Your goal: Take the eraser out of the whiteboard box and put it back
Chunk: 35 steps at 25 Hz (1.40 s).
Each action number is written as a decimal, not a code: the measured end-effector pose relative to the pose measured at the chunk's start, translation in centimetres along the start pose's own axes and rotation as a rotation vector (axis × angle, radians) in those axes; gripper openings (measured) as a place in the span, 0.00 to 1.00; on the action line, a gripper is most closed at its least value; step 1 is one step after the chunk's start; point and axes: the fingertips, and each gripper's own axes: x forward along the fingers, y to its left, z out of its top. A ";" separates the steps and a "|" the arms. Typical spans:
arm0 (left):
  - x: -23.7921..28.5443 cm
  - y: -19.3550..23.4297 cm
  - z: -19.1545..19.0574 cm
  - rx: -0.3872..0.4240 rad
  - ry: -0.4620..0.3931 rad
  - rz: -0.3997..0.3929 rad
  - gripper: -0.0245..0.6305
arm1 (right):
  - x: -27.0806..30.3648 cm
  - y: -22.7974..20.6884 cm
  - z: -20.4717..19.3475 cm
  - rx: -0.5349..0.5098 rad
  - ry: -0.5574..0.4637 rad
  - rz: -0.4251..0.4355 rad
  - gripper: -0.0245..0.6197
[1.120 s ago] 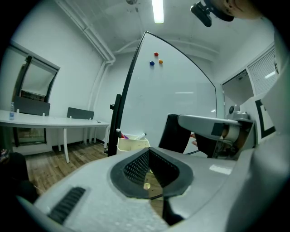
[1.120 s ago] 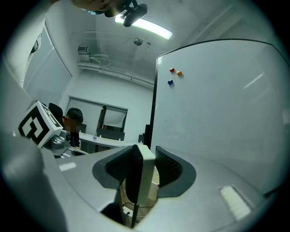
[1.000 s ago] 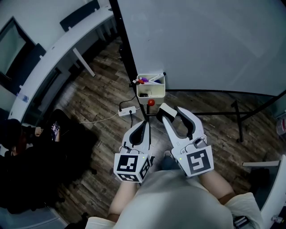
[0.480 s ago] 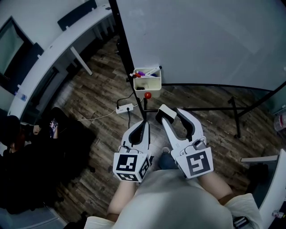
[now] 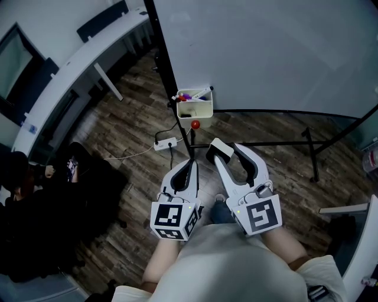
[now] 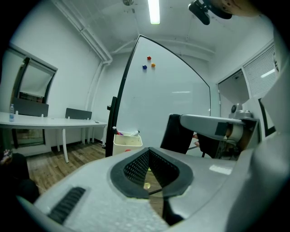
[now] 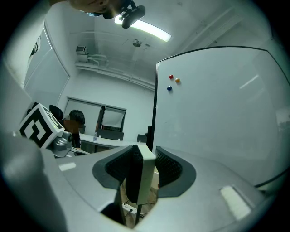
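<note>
You stand on a dark wood-plank floor (image 5: 127,127). At your ten o'clock a long white desk (image 5: 71,68) runs along the wall, with dark chairs (image 6: 78,113) behind it. A window (image 6: 34,84) is set in the white wall (image 6: 68,63), and a ceiling strip light (image 6: 154,11) glows overhead.

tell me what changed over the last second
Both grippers drew back slightly from the whiteboard box, widening the gap in the head view, then settled. Nothing was grabbed or released. The right hand-held gripper stays clamped on the eraser, the left hand-held gripper stays shut and empty, and the box keeps its place and contents.
</note>
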 end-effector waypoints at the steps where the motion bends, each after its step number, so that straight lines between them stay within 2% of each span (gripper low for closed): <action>1: -0.1 0.0 0.1 -0.003 -0.005 -0.001 0.04 | 0.0 0.0 0.0 0.000 0.010 -0.001 0.30; 4: -0.2 0.1 0.2 -0.014 -0.013 0.000 0.04 | 0.0 0.0 0.2 0.002 -0.027 -0.002 0.30; 13: 0.2 0.6 0.3 -0.013 -0.009 -0.001 0.04 | 0.7 -0.3 -0.4 0.012 0.031 -0.011 0.30; 19: 1.0 1.2 0.5 -0.013 -0.008 -0.004 0.04 | 1.9 -0.7 0.4 0.015 -0.017 -0.013 0.30; 35: 4.6 3.6 1.7 -0.023 -0.009 0.006 0.04 | 6.3 -3.1 0.3 0.001 -0.013 -0.010 0.30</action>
